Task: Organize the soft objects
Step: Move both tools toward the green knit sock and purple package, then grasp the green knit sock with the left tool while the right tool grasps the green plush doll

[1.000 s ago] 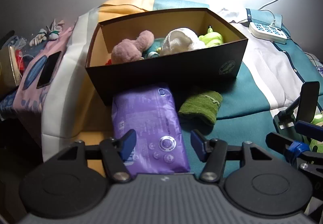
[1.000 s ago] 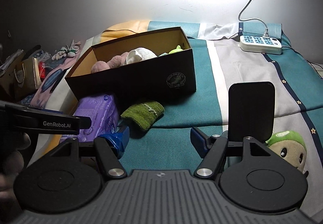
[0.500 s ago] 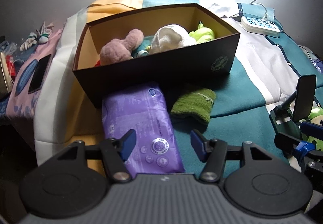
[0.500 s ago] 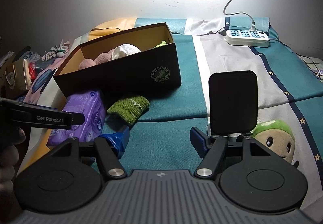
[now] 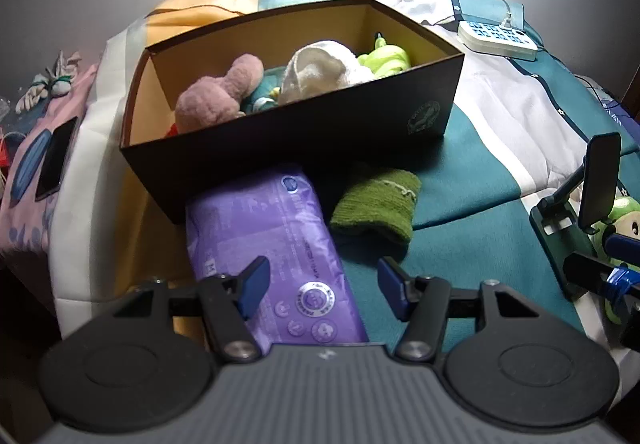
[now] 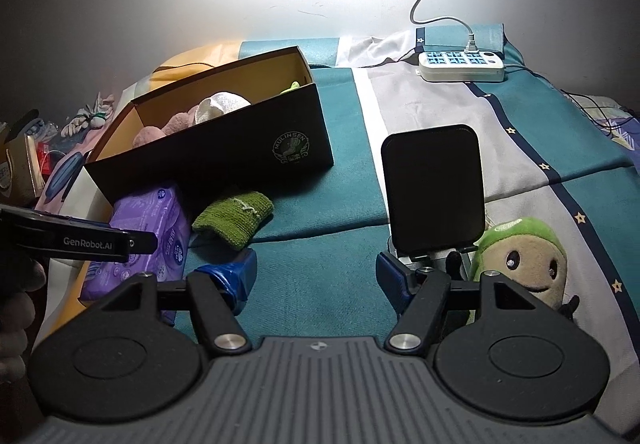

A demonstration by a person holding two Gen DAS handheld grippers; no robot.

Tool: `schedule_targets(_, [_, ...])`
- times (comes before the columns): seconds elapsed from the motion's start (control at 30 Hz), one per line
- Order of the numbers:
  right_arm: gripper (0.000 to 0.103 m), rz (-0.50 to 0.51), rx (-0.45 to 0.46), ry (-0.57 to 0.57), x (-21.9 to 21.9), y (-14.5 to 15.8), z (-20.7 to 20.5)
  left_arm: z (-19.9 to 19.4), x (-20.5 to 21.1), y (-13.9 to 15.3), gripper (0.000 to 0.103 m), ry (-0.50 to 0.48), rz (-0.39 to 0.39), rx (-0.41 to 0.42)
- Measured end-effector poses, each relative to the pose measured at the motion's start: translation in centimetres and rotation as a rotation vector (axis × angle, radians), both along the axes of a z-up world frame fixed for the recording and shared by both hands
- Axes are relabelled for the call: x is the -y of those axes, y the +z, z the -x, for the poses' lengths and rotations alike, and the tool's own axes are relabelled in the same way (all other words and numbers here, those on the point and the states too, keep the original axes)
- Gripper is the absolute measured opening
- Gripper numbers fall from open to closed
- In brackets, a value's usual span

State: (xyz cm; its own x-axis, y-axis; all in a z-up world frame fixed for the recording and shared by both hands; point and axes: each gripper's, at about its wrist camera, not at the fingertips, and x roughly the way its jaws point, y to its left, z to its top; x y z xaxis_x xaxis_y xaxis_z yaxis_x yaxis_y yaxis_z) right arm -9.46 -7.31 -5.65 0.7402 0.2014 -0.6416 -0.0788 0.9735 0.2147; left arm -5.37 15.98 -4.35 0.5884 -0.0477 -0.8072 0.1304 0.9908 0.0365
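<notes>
A dark cardboard box (image 5: pixel 304 132) (image 6: pixel 224 152) stands on the bed and holds a pink plush (image 5: pixel 218 96), a white soft item (image 5: pixel 320 68) and a green plush (image 5: pixel 386 56). A purple soft pack (image 5: pixel 276 244) (image 6: pixel 152 228) and a green knitted cloth (image 5: pixel 376 204) (image 6: pixel 234 216) lie in front of the box. My left gripper (image 5: pixel 320 282) is open and empty, hovering over the purple pack's near end. My right gripper (image 6: pixel 316 274) is open and empty above the teal sheet. A green-capped plush doll (image 6: pixel 520 256) (image 5: pixel 618 212) lies at the right, partly behind a stand.
A black phone stand (image 6: pixel 432 184) (image 5: pixel 596 180) stands beside the doll. A white power strip (image 6: pixel 460 64) (image 5: pixel 496 40) with a cable lies at the back. A dark phone (image 5: pixel 56 156) and small items lie on pink fabric at the left bed edge.
The left gripper has drawn back and shifted left, so the box and purple pack sit more central. The right gripper has swung right toward the stand and doll. Both stay open.
</notes>
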Motion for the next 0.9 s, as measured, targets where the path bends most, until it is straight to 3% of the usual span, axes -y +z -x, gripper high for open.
schedule_targets(0.3, [0.051,0.016,0.005,0.099,1.2,0.1,-1.1,-0.7,0.4,-0.2,0.060,-0.010,-0.002,0.009])
schedule_targets(0.57, [0.051,0.042,0.008,0.234,3.2,0.5,-1.6,-1.4,2.2,-0.2,0.061,-0.070,0.048,0.022])
schedule_targets(0.77, [0.051,0.016,0.016,0.232,5.4,0.5,-2.0,-3.4,4.5,-1.1,0.063,-0.110,0.023,0.024])
schedule_targets(0.9, [0.051,0.013,0.021,0.214,7.0,0.4,-1.9,-5.5,6.3,-2.5,0.063,-0.128,-0.049,0.007])
